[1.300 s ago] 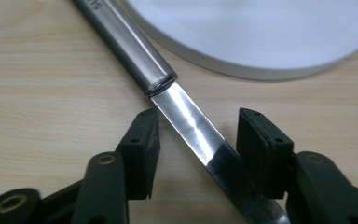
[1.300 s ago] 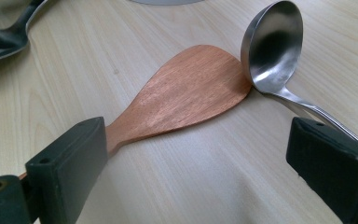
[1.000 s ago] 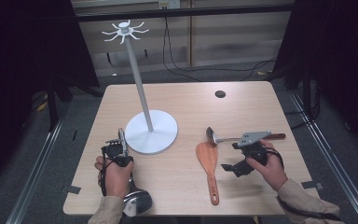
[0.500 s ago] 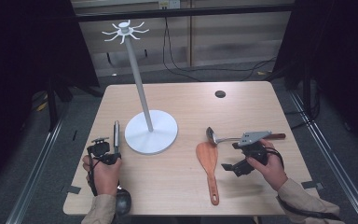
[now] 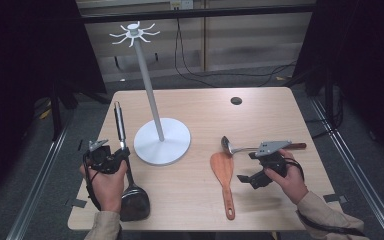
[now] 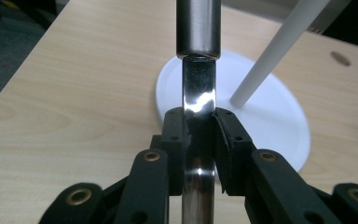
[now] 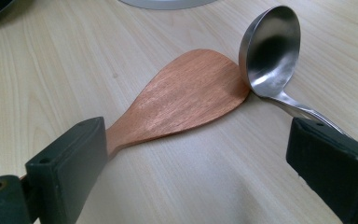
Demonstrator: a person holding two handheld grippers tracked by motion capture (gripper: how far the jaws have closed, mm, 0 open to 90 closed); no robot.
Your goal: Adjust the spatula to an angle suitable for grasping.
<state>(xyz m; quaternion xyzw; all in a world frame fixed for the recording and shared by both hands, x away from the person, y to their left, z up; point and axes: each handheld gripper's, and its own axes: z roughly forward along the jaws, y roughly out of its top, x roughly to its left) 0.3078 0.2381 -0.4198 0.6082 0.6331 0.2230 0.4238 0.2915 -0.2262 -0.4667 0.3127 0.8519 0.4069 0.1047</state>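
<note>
Left gripper (image 6: 199, 140): fingers clamped on the steel ladle (image 5: 125, 165) shank, handle pointing toward the hook stand (image 5: 150, 100), presumably for hanging.
Right gripper (image 7: 200, 163): fingers spread, idle over the wooden spatula (image 7: 182, 98) on the bench (image 5: 260, 115).

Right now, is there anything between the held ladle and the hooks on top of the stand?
Nothing visible. The left gripper is shut on the ladle, and the space up to the hooks of the stand looks free.
</note>
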